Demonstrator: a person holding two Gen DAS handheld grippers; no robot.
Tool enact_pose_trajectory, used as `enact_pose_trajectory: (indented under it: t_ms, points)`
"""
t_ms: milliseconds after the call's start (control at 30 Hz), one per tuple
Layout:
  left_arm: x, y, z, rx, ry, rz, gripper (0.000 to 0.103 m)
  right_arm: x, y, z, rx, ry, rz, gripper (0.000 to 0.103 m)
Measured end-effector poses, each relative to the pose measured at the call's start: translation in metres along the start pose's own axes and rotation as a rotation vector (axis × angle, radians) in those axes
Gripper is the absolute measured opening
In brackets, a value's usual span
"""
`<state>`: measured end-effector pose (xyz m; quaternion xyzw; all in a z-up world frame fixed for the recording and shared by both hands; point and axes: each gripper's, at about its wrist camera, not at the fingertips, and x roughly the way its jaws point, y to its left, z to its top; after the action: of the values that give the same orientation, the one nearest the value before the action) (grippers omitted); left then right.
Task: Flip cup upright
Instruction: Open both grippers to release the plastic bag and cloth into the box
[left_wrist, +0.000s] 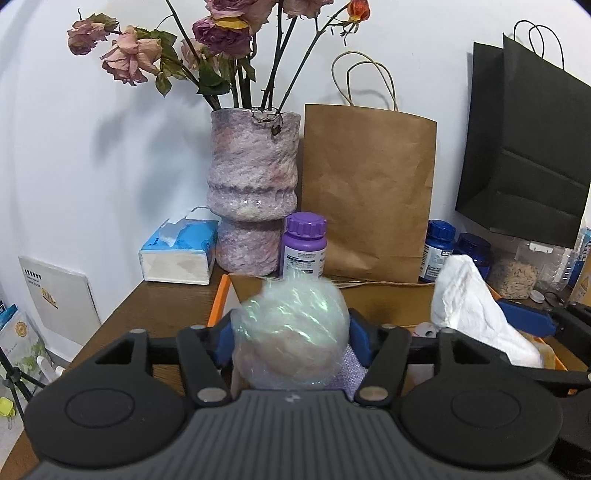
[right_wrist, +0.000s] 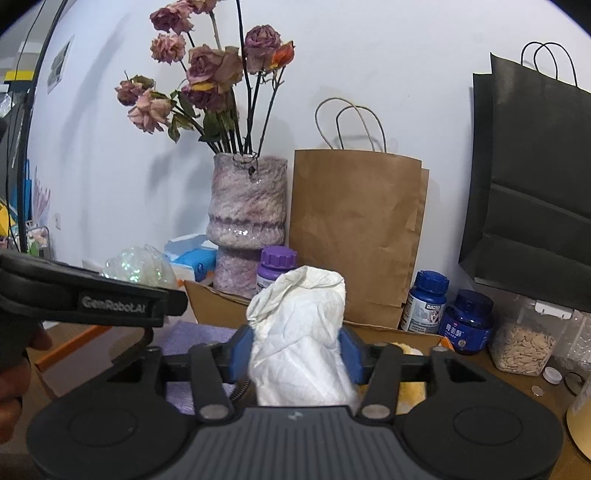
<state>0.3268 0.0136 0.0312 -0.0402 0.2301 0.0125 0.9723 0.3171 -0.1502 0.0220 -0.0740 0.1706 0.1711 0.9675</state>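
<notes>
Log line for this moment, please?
left gripper: grips iridescent bundle | right gripper: grips white crumpled paper | both over cardboard box

White painted wall (left_wrist: 92, 166) is filling the backdrop, soft shadows from the flowers lying across it. Dark brown wooden table (left_wrist: 159, 306) is standing against it. Mottled pink-purple ceramic vase (left_wrist: 253, 166) is sitting at the back edge, holding dried pink and purple roses (left_wrist: 221, 33). Blue-and-white tissue box (left_wrist: 181, 251) is lying just left of the vase. Brown paper carrier bag with twisted handles (left_wrist: 369, 184) is leaning on the wall beside the vase; black paper carrier bag (left_wrist: 528, 147) is showing further right. Light is coming evenly, no hard glare. White square panel (left_wrist: 61, 291) is leaning low on the wall, left of the table.
</notes>
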Motion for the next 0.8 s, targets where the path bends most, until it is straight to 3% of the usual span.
enact_pose_trajectory:
  t_ms: [133, 200, 267, 800]
  points:
    - [-0.003, 0.001, 0.000, 0.005, -0.024, 0.012, 0.092, 0.001, -0.004, 0.000, 0.004, 0.009, -0.010, 0.076]
    - [-0.005, 0.001, 0.000, 0.006, -0.030, 0.014, 0.101, 0.000, -0.007, 0.001, 0.022, 0.002, -0.009, 0.095]
    - [-0.006, 0.001, 0.001, 0.002, -0.037, 0.017, 0.103, -0.002, -0.009, 0.001, 0.034, -0.004, -0.009, 0.103]
    - [-0.032, -0.002, 0.002, 0.007, -0.061, -0.004, 0.103, -0.017, -0.014, 0.002, 0.074, 0.018, 0.006, 0.103]
